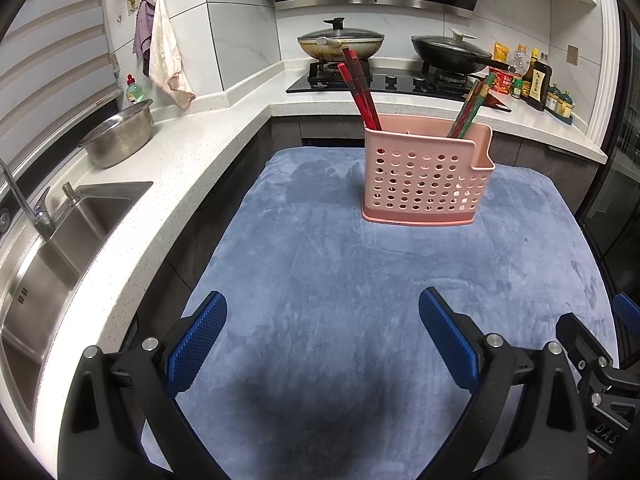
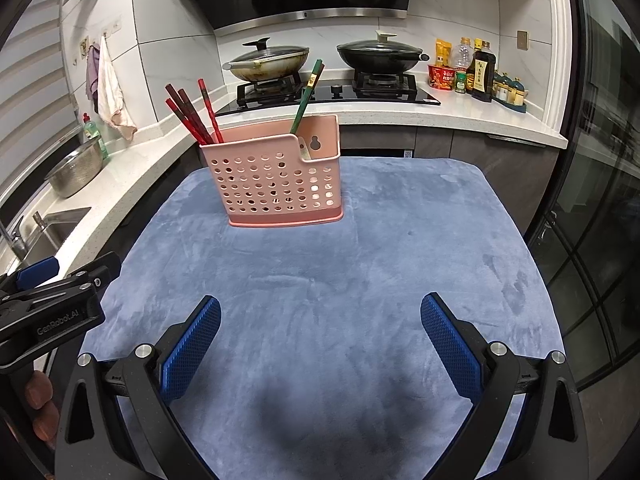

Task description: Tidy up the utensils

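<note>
Both tools hang low over the near end of the blue cloth (image 1: 320, 280) with their jaws spread wide and nothing between them: the left tool (image 1: 322, 336) and the right tool (image 2: 320, 340) are side by side, and each shows at the edge of the other's view. Well ahead of them, toward the far end of the cloth, stands the pink holder (image 2: 276, 176), upright on its base, with a perforated front wall. It already carries the utensils: a bunch of red chopsticks (image 2: 192, 116) leans out of its left end, and dark green chopsticks (image 2: 306, 96) stand at the right end, by the notch in the rim. No loose utensil lies on the cloth in either view, so the sorting looks done or nearly so; the step in hand is probably a last check or a tidy of the two bunches. To do that well, I would bring one tool in from above along the line of a bunch, close on the sticks near their upper part, and keep the other ready to steady the holder's wall, since a light plastic holder may tip or slide on soft cloth. Beyond the cloth, the counter (image 1: 224, 148) stretches back to the stove.
</note>
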Action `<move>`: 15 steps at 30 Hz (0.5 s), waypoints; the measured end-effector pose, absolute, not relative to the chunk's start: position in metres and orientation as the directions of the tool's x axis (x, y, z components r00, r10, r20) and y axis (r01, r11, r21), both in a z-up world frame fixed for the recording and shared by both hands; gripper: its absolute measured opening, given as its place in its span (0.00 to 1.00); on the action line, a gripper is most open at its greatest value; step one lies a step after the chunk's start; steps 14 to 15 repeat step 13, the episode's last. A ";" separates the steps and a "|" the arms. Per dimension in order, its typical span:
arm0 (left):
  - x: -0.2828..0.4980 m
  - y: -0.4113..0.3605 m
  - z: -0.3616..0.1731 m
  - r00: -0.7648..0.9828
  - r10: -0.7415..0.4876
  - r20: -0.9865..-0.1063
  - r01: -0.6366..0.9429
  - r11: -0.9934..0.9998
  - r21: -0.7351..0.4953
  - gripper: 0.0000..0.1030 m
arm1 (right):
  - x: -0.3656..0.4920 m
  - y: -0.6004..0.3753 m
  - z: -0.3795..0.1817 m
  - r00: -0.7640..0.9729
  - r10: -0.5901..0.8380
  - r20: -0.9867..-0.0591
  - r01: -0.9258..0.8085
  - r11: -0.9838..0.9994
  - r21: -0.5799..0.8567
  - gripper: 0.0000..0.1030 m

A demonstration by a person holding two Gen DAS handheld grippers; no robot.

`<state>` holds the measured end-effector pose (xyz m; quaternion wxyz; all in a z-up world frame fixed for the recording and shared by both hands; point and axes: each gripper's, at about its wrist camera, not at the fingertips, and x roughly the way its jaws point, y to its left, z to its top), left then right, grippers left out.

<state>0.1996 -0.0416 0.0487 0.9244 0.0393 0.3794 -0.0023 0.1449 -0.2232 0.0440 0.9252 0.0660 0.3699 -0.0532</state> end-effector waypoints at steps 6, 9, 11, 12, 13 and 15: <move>0.200 -0.043 0.049 0.714 0.026 -0.700 0.038 0.996 0.076 0.90 | 0.146 -0.227 0.043 0.720 -0.056 -0.692 0.154 0.985 0.080 0.94; 0.200 -0.043 0.050 0.717 0.026 -0.697 0.032 0.997 0.070 0.90 | 0.145 -0.226 0.043 0.722 -0.057 -0.689 0.154 0.985 0.080 0.94; 0.201 -0.041 0.050 0.715 0.020 -0.698 0.034 0.997 0.064 0.90 | 0.146 -0.226 0.043 0.723 -0.059 -0.689 0.155 0.985 0.077 0.94; 0.201 -0.041 0.049 0.715 0.019 -0.698 0.036 0.997 0.064 0.90 | 0.146 -0.225 0.043 0.723 -0.061 -0.688 0.155 0.985 0.075 0.94; 0.201 -0.041 0.049 0.717 0.020 -0.697 0.036 0.997 0.065 0.90 | 0.147 -0.226 0.043 0.723 -0.064 -0.688 0.156 0.985 0.072 0.94; 0.201 -0.041 0.049 0.717 0.020 -0.697 0.036 0.997 0.065 0.90 | 0.147 -0.226 0.043 0.723 -0.064 -0.688 0.156 0.985 0.072 0.94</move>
